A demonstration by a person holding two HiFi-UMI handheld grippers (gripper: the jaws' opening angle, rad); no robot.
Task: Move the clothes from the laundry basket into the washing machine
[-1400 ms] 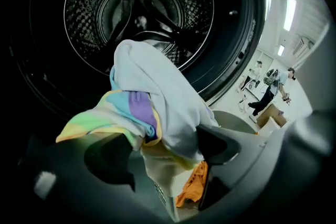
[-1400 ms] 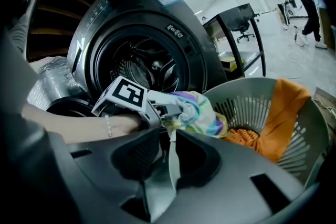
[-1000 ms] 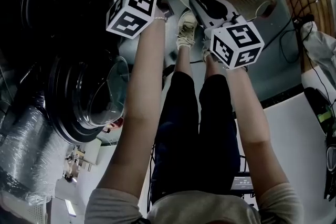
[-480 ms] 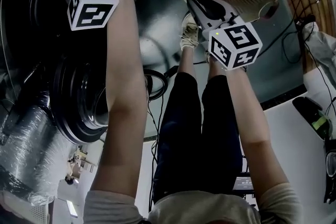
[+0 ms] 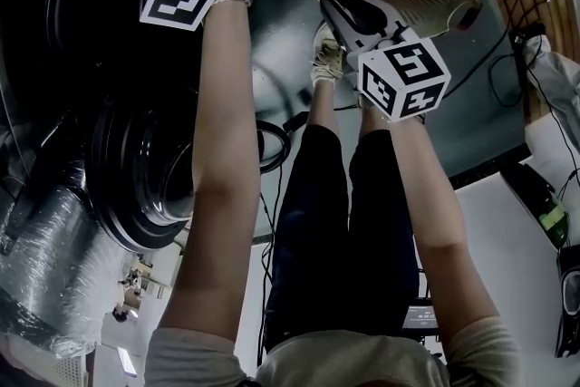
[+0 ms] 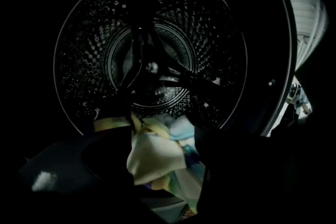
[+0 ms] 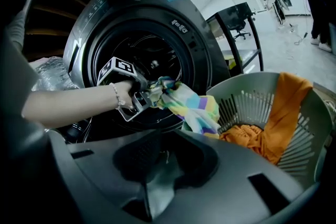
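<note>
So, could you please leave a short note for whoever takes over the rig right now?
Left gripper: at the washing machine's mouth, fingers have just been opening, colourful cloth between them, its tail hanging outside by the laundry basket.
Right gripper: near the basket, fingers close together, empty.
Done: no clothes seen deeper in the drum.
To do: push that cloth in, then the orange garment from the basket.

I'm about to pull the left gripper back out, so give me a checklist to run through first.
1. Left gripper jaws have just been opening: ok.
2. Cloth free of them: not ok, it lies between them.
3. Cloth fully in drum: not ok, its tail hangs outside.
4. Door open: ok.
5. Right gripper empty: ok.
</note>
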